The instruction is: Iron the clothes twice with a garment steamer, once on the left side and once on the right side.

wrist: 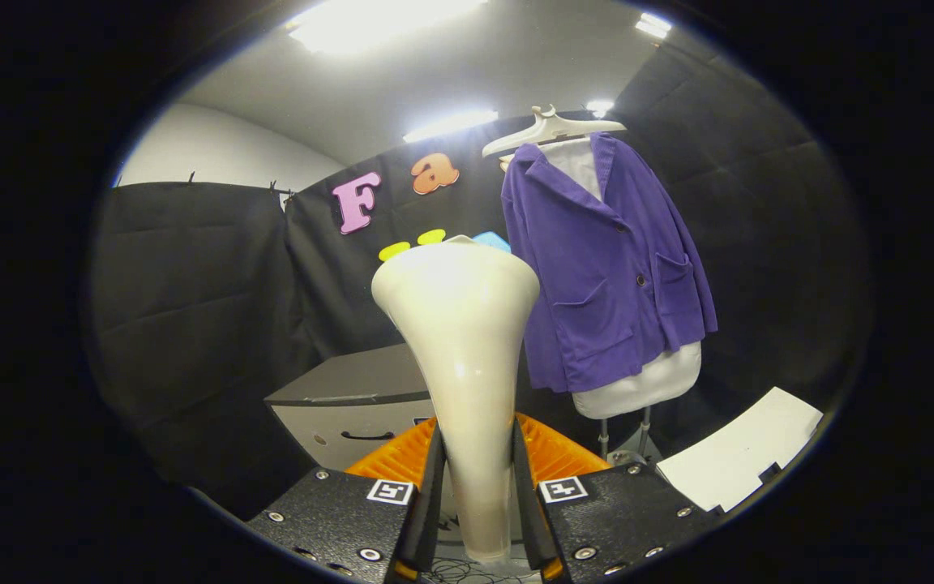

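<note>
Fingers (pixel 475 495) clenched tight on the steamer (pixel 460 357), with the purple jacket (pixel 605 268) hanging on its hanger (pixel 552 130) beyond and well apart; best to bring the wide head close and glide slowly down one side.

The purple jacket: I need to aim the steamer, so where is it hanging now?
In the gripper view, the purple jacket hangs on a white hanger, beyond the gripper and right of the steamer it grips.
</note>
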`<state>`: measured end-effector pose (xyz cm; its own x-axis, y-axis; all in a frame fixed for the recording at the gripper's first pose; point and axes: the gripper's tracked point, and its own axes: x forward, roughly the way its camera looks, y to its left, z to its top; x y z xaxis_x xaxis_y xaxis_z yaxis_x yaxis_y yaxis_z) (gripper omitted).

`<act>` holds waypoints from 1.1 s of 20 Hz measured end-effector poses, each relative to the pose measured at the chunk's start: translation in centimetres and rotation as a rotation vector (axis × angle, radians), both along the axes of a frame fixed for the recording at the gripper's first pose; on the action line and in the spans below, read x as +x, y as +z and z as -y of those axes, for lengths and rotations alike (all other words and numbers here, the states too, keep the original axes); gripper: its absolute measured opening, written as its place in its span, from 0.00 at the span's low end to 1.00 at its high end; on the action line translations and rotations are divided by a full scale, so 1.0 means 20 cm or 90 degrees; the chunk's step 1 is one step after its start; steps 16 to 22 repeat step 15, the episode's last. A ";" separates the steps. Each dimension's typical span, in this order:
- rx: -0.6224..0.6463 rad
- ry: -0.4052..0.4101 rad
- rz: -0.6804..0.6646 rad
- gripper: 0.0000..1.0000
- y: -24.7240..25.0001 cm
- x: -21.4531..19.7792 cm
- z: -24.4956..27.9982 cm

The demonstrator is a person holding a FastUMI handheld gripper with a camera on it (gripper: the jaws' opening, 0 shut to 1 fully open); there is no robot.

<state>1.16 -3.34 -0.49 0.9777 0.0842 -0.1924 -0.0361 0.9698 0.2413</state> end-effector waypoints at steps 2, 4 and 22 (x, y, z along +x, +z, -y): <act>0.000 0.003 -0.005 0.42 -0.01 0.01 -0.01; 0.000 0.005 -0.008 0.42 -0.02 0.01 -0.02; -0.003 0.014 -0.019 0.42 -0.03 0.02 -0.04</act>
